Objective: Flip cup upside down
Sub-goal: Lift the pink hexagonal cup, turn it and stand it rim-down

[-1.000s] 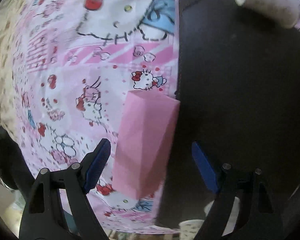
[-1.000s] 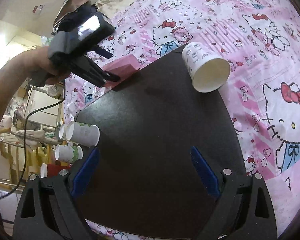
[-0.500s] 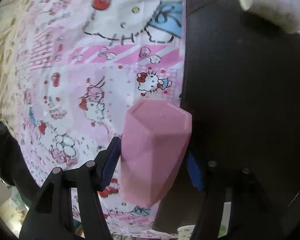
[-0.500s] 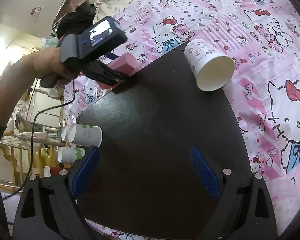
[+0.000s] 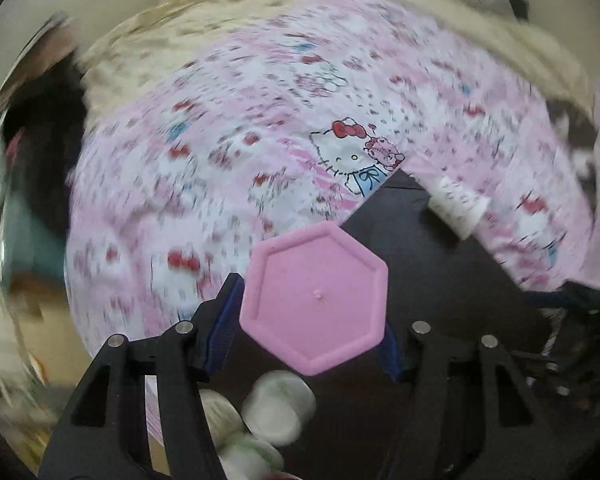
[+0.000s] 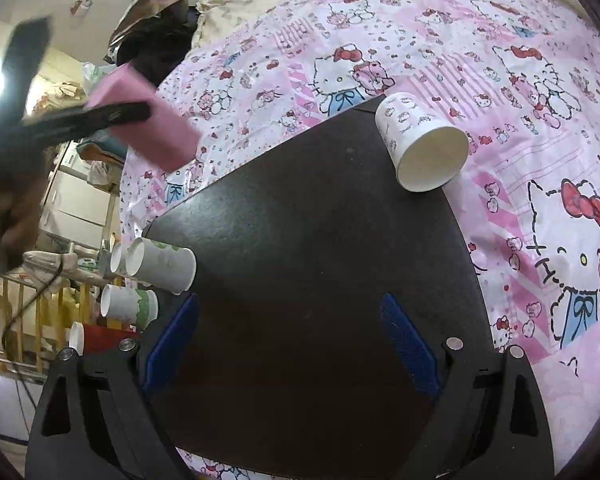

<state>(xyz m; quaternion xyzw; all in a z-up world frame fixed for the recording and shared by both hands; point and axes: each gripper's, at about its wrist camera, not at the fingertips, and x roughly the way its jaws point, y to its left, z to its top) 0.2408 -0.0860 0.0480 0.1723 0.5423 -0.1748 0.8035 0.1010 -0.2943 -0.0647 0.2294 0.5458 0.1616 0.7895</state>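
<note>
A pink hexagonal cup (image 5: pixel 316 296) sits between the blue pads of my left gripper (image 5: pixel 308 320), its flat base facing the camera. The jaws are still closing, and both pads press on the cup's sides. In the right wrist view the pink cup (image 6: pixel 144 116) hangs tilted in the air above the bedspread, left of the black board (image 6: pixel 300 240), with a black finger (image 6: pixel 100 116) across it. My right gripper (image 6: pixel 290 320) hovers open over the board with nothing between its fingers.
A white printed paper cup (image 6: pixel 424 152) lies on its side at the board's far right corner. Several paper cups (image 6: pixel 164 264) lie at the board's left edge, a red one (image 6: pixel 100 338) below them. A pink cartoon bedspread (image 6: pixel 380 40) surrounds the board.
My left gripper shut on the pink cup, lifted it off the bedspread and rolled, so the cup's base now faces the camera. The right gripper stayed in place.
</note>
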